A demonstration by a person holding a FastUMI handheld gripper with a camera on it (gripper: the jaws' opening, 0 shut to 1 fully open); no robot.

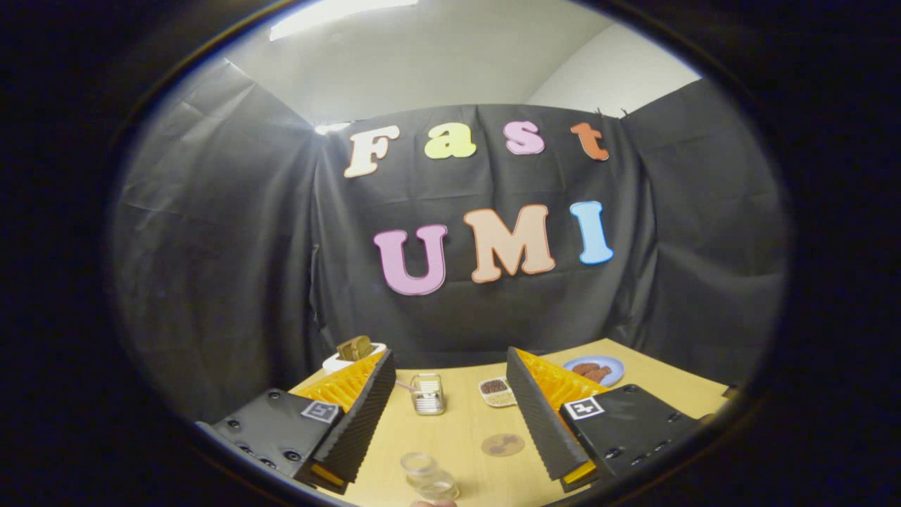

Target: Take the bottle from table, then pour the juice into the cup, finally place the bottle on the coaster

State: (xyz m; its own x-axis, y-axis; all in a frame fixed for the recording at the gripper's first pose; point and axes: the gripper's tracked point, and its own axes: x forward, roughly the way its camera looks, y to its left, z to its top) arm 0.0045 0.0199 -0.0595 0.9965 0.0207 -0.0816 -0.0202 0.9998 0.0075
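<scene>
A light wooden table [464, 440] stands before the black cloth wall. Far to the left, behind the left finger, sits a white toaster [352, 358] with a brown slice of bread [355, 347] sticking up out of it. Next, beyond the fingers, comes a small clear glass jar [427, 393] with white sticks inside (too small to tell what they are). Beside it to the right is a little white dish [497, 391] with two parts, dark bits in one and pale bits in the other. Further right, past the right finger, lies a round blue plate [595, 368] with brown food on it.

Nearer, between the fingers, a clear plastic cup [418, 465] stands on the table, and a clear round thing [438, 487] touches it from the front; it may be the bottle, but that is hard to tell. A flat, round, brownish coaster [502, 444] lies just to the right, apart from the cup.

The gripper [450, 422] is spread wide. Its fingers hold nothing and touch nothing.
</scene>
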